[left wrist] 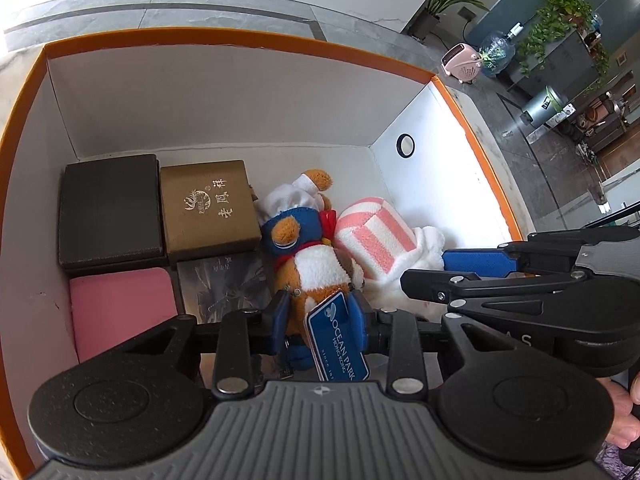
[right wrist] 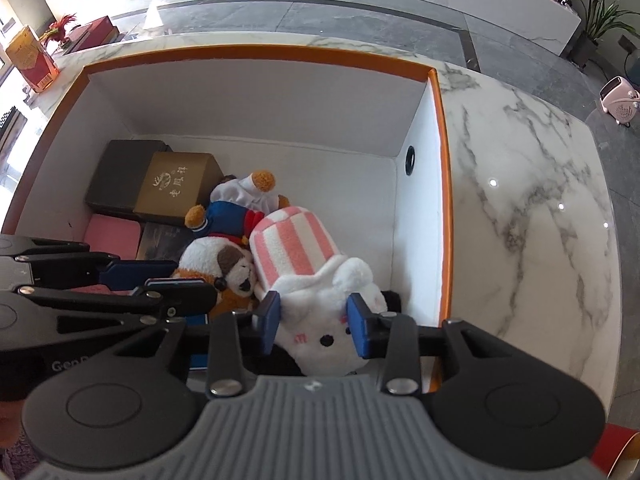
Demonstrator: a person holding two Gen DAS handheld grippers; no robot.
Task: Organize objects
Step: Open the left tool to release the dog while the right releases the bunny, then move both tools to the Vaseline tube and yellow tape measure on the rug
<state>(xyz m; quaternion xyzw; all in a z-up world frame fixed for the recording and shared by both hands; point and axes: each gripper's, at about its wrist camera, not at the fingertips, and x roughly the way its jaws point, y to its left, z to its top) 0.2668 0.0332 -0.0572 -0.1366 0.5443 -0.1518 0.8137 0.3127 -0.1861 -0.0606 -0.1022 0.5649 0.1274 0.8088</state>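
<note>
A brown and white plush animal (left wrist: 316,264) with a blue cap and red scarf lies in the white box with the orange rim (left wrist: 240,36). My left gripper (left wrist: 319,320) is shut on its lower body, and a blue "Ocean Park" tag (left wrist: 338,340) sits between the fingers too. Beside it lies a white bunny plush (right wrist: 320,332) with a pink and white striped part (right wrist: 292,244). My right gripper (right wrist: 314,320) is shut on the bunny's head. Both grippers point down into the box, side by side.
A dark box (left wrist: 108,208), a gold box (left wrist: 208,208), a pink box (left wrist: 120,308) and a dark printed box (left wrist: 224,288) fill the box's left side. The box stands on a marble tabletop (right wrist: 520,200). A pink heater (left wrist: 460,62) stands on the floor beyond.
</note>
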